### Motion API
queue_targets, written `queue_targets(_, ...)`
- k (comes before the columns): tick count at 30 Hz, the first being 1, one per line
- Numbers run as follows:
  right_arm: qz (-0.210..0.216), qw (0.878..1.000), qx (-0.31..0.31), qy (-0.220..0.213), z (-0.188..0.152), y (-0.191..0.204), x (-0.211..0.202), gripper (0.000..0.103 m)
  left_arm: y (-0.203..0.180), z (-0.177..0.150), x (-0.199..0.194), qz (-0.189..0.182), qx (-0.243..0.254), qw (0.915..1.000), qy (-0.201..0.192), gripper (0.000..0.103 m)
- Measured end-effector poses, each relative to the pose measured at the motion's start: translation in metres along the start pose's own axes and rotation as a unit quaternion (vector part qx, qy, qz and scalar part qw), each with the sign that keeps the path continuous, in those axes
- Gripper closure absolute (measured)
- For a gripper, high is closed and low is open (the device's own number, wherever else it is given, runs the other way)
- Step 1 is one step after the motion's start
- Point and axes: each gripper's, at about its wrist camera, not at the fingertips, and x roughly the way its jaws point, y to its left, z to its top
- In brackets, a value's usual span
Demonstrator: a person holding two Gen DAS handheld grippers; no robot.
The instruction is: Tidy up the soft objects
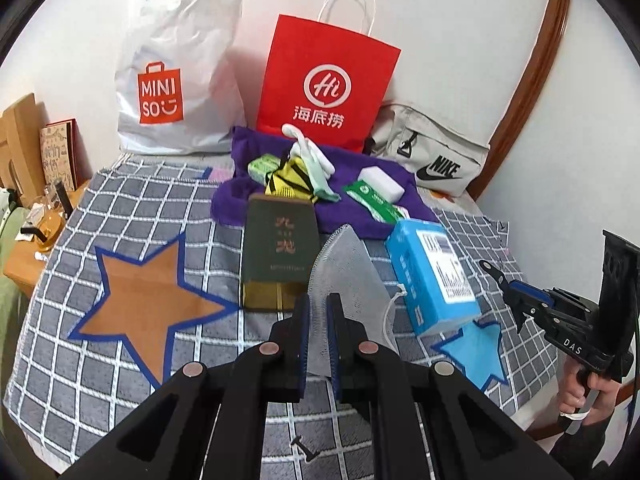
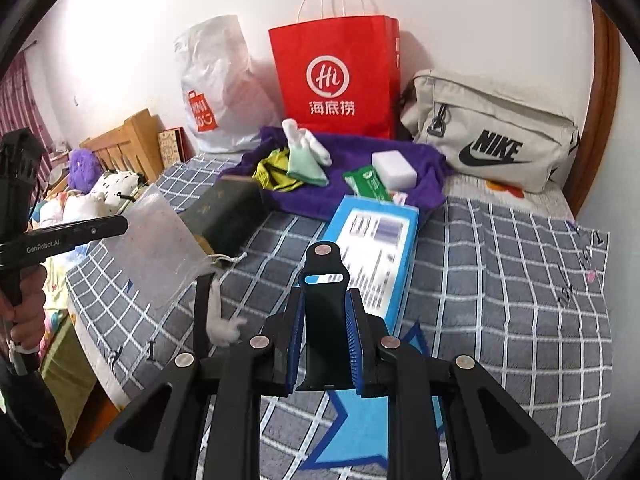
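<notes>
Right gripper (image 2: 323, 336) clamping dark strap (image 2: 322, 320) (upright), checked blanket (image 2: 500, 280)

Both views are bright and evenly lit, with soft daylight-like light and no hard glare. The white wall (image 1: 440, 20) is washed out, nearly blown in the right wrist view. Soft shadows fall on it behind the red paper bag (image 1: 328, 80) and the white plastic bag (image 1: 180, 76). Fisheye bending curves the wooden bed frame (image 1: 536, 80) and leaves dark corners (a black ring all round). The blue box's (image 2: 372, 240) print is smeared.
</notes>
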Motion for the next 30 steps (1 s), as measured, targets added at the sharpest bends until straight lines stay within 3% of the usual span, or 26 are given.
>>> queue_targets(13, -0.012, 1.000, 0.015, -0.012, 0.051, -0.020, 0.016, 0.083, 0.002, 0.054, 0.008, -0.002, -0.001, 0.9998, -0.018, 0.094)
queue_targets(30, 0.000, 1.000, 0.015, -0.020, 0.117, -0.041, 0.070, 0.083, 0.008, 0.114, 0.054, 0.002, -0.015, 0.9998, -0.012, 0.094)
